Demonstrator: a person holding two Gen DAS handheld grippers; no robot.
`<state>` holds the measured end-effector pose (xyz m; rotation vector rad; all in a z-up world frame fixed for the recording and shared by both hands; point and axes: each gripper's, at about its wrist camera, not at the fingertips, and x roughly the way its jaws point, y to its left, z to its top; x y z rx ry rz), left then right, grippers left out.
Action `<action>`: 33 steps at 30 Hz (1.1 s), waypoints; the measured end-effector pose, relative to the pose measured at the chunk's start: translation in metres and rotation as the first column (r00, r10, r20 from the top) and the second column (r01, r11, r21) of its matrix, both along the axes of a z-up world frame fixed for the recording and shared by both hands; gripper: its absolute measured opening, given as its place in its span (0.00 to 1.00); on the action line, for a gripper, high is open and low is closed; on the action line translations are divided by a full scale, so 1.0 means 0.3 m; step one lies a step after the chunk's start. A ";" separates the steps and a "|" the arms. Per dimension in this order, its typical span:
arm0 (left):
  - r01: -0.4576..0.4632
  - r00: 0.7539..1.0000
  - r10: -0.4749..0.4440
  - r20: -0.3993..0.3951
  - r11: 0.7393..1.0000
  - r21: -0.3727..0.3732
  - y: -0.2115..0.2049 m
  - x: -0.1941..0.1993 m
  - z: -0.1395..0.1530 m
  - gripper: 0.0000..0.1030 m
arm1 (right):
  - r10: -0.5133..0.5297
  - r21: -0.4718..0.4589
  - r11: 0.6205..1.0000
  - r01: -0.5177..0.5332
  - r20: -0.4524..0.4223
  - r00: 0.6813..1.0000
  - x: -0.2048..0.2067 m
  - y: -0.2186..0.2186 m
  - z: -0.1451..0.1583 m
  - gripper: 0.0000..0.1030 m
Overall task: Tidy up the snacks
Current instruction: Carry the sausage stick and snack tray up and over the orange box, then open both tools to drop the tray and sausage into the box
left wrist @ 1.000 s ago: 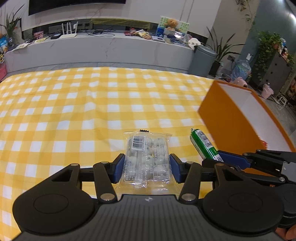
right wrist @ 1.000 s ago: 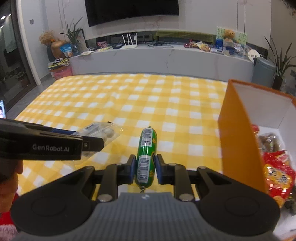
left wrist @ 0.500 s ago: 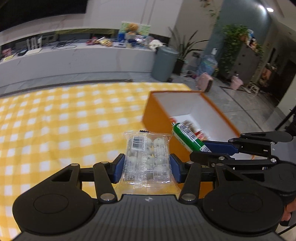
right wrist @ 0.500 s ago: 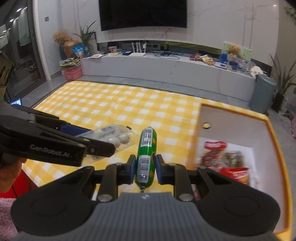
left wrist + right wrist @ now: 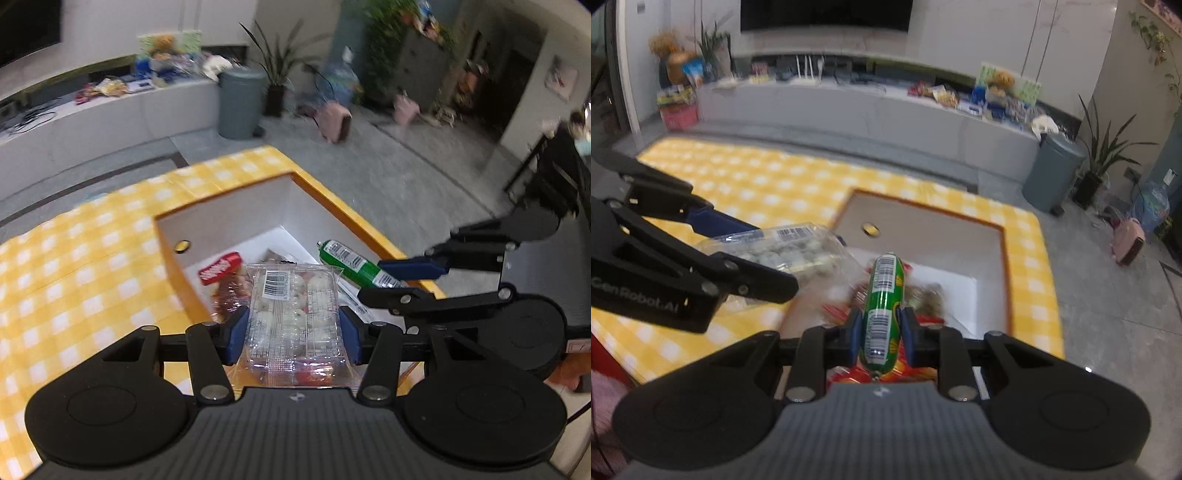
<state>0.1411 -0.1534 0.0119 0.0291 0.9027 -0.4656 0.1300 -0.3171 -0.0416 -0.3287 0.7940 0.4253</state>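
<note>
Snacks already lay in the box [image 5: 990, 258]. Left tool [image 5: 293, 328] was clamped on a clear pack [image 5: 293, 310], right tool [image 5: 881, 326] on a green sausage [image 5: 882, 306]; both hovered over the box, neither yet dropped.

1. The left gripper [image 5: 293, 334] is clamped on a clear snack pack [image 5: 293, 314] of pale round pieces, its blue pads [image 5: 236, 334] pressing both long sides, barcode label facing up.
2. The pack hangs above the open orange box [image 5: 347, 206] — white inside, with a round hole in its left wall.
3. A red-labelled packet [image 5: 219, 271] lies on the box floor, partly hidden behind the pack.
4. To the right, the right gripper [image 5: 393, 278] grips a green sausage stick [image 5: 351, 264], tilted, over the box's right side.
5. The box sits on a yellow checked cloth [image 5: 85, 266] — blurred.
</note>
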 end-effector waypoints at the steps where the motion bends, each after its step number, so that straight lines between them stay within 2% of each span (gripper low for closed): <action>1: 0.015 1.000 -0.015 -0.015 1.000 0.017 -0.020 0.019 -0.017 0.57 | 0.006 -0.020 1.000 -0.006 -0.011 1.000 0.015 -0.015 -0.010 0.20; 4: 0.048 0.997 -0.045 -0.061 0.997 0.053 -0.051 0.054 -0.065 0.57 | 0.025 -0.043 0.999 -0.028 -0.063 0.998 0.055 -0.048 -0.041 0.20; 6: 0.072 0.994 -0.065 -0.089 0.994 0.076 -0.071 0.076 -0.092 0.57 | 0.051 -0.091 0.994 -0.059 -0.086 0.995 0.075 -0.053 -0.069 0.20; 10: 0.158 0.980 -0.138 -0.142 0.977 0.143 -0.108 0.121 -0.145 0.57 | 0.088 -0.159 0.981 -0.110 -0.140 0.986 0.119 -0.049 -0.125 0.20; 14: 0.226 0.963 -0.194 -0.189 0.960 0.167 -0.127 0.164 -0.195 0.57 | 0.097 -0.185 0.974 -0.134 -0.196 0.976 0.173 -0.041 -0.171 0.20; 17: 0.277 0.948 -0.233 -0.217 0.940 0.198 -0.149 0.187 -0.224 0.57 | 0.091 -0.192 0.971 -0.142 -0.252 0.963 0.215 -0.044 -0.206 0.20; 20: 0.336 0.930 -0.280 -0.238 0.910 0.242 -0.173 0.197 -0.248 0.57 | 0.099 -0.203 0.965 -0.164 -0.297 0.950 0.236 -0.040 -0.229 0.20; 23: 0.365 0.918 -0.299 -0.259 0.892 0.267 -0.190 0.210 -0.265 0.57 | 0.091 -0.244 0.953 -0.179 -0.331 0.939 0.253 -0.033 -0.255 0.20; 27: 0.398 0.900 -0.317 -0.300 0.878 0.266 -0.208 0.217 -0.302 0.57 | 0.071 -0.273 0.946 -0.175 -0.354 0.932 0.272 -0.035 -0.289 0.20; 30: 0.427 0.878 -0.341 -0.336 0.875 0.229 -0.211 0.208 -0.325 0.57 | 0.082 -0.271 0.943 -0.194 -0.374 0.924 0.270 -0.027 -0.300 0.21; 33: 0.428 0.877 -0.341 -0.339 0.875 0.226 -0.210 0.203 -0.327 0.58 | 0.090 -0.274 0.939 -0.207 -0.386 0.918 0.262 -0.031 -0.300 0.22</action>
